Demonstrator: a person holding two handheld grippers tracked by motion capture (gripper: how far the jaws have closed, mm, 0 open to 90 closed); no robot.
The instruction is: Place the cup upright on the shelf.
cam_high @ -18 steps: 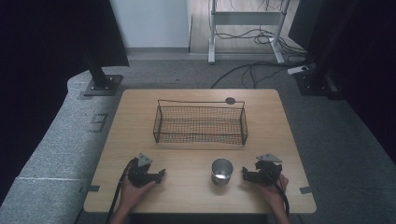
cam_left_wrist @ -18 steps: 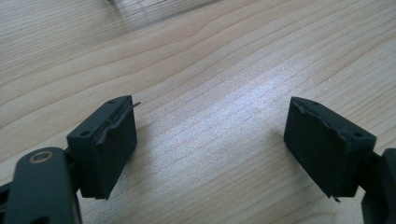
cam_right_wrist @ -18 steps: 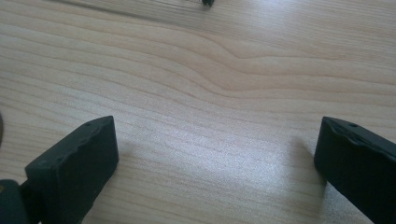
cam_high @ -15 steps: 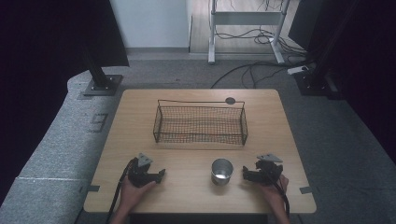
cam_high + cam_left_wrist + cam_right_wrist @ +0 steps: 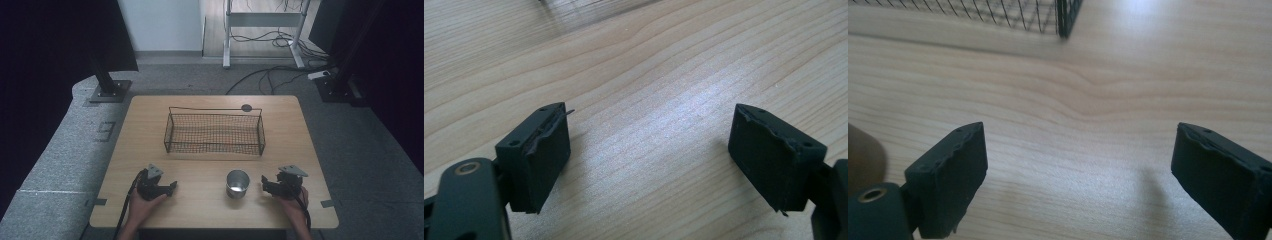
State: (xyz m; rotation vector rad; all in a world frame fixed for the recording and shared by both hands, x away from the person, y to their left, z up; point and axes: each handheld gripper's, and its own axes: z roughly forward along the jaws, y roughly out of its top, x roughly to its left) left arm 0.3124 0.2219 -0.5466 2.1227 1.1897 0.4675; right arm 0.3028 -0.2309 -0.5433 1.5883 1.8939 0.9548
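Observation:
A small metal cup (image 5: 237,183) stands upright on the wooden table (image 5: 210,165) near its front edge. Behind it, mid-table, sits a black wire basket (image 5: 215,131) with nothing visible inside. My left gripper (image 5: 172,187) rests on the table left of the cup, open, its jaws wide apart over bare wood (image 5: 649,145). To the right of the cup my right gripper (image 5: 263,184) is open too, with only wood between its jaws (image 5: 1080,165). The basket's corner (image 5: 1064,20) shows at the top of the right gripper view.
A small dark round disc (image 5: 246,107) lies at the table's back edge behind the basket. Grey floor surrounds the table, with stand bases (image 5: 107,90) and cables (image 5: 270,75) beyond it.

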